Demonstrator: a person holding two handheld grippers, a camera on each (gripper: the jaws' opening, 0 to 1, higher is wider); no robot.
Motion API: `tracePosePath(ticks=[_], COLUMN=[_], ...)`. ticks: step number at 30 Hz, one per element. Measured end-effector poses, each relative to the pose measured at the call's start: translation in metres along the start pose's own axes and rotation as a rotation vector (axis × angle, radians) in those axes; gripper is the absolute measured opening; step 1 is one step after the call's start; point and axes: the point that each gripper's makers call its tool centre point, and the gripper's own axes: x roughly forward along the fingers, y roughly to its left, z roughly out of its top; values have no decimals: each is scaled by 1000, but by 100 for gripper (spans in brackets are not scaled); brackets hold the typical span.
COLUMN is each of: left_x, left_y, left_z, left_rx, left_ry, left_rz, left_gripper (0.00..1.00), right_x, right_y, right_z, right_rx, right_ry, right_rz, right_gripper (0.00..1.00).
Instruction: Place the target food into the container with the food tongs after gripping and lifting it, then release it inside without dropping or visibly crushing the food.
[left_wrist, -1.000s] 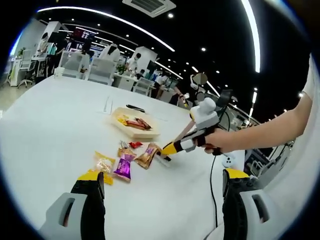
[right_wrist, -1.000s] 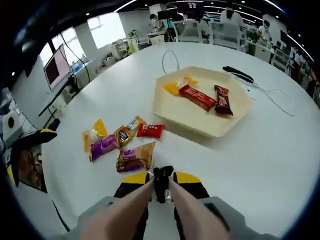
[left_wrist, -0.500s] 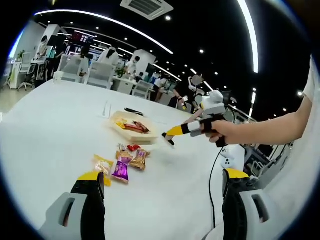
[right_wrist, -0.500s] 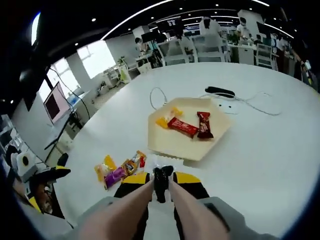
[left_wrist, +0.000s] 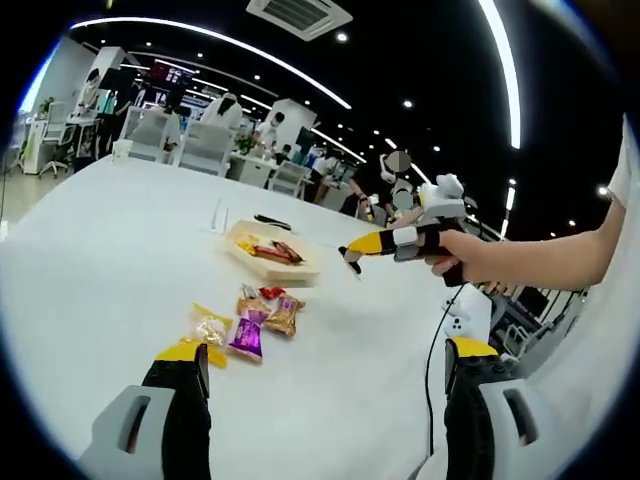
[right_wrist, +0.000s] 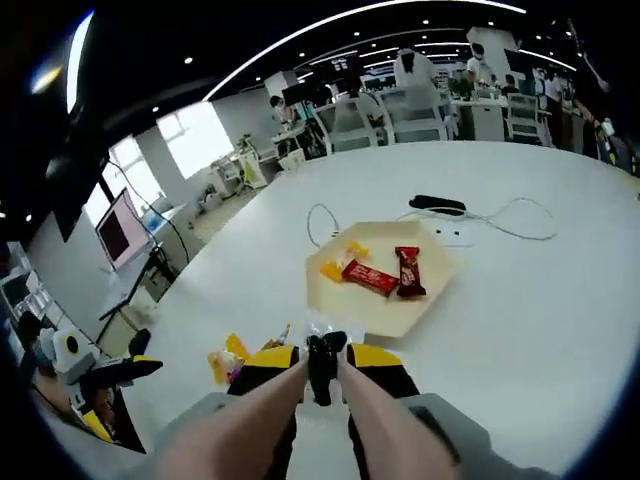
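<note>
- Right hand-held gripper (right_wrist: 327, 352) has its yellow-tipped jaws squeezed together on a pair of food tongs (right_wrist: 326, 375), and the two long, smooth, tan arms of the tongs meet at dark tips in front.
- Something small and clear, like a crinkly wrapper, seems to sit at those tips, but it is too blurry to be sure.
- Left hand-held gripper (left_wrist: 322, 375) has its jaws wide apart and grips nothing.
- Just past the tong tips, a small pile of shiny snack packets (left_wrist: 250, 321) lies on the smooth white worktop (left_wrist: 90, 240), yellow, purple, brown and red.
- Straight ahead and a bit farther is the container (right_wrist: 436, 290), a flat, pale, six-sided tray.
- Two long red candy bars (right_wrist: 385, 277) and some yellow sweets (right_wrist: 340, 260) already lie inside it.
- The right hand-held gripper is much nearer the tray, so I think it should reach forward over the rim.
- Beyond the tray are a black remote (right_wrist: 438, 205) and a white cable (right_wrist: 505, 222).
</note>
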Motion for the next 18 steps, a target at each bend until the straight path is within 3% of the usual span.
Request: tracePosePath(ticks=[1, 3, 5, 8, 12, 15, 18], left_x=[0, -1, -2, 0, 4, 14, 20], left_y=[0, -1, -5, -8, -17, -20, -24], left_z=[0, 0, 1, -6, 12, 14, 20], left_rx=[-1, -13, -22, -10, -50, -6, -51], left_ry=[1, 4, -9, 33, -19, -7, 0], left_rz=[1, 2, -11, -21, -28, -4, 22], left_gripper=[99, 98, 98, 99, 99, 99, 99], right_x=[-3, -8, -16, -20, -29, -33, -44], right_y=[2, 1, 5, 5, 7, 4, -3], right_z=[4, 8, 14, 15, 18, 14, 16], right_rx=[72, 96, 75, 60, 49, 37, 43], right_ry=[-23, -39, -52, -53, -76, -72, -78], right_rz=[16, -1, -3, -16, -14, -1, -2], right_gripper=[18, 18, 18, 18, 18, 18, 18])
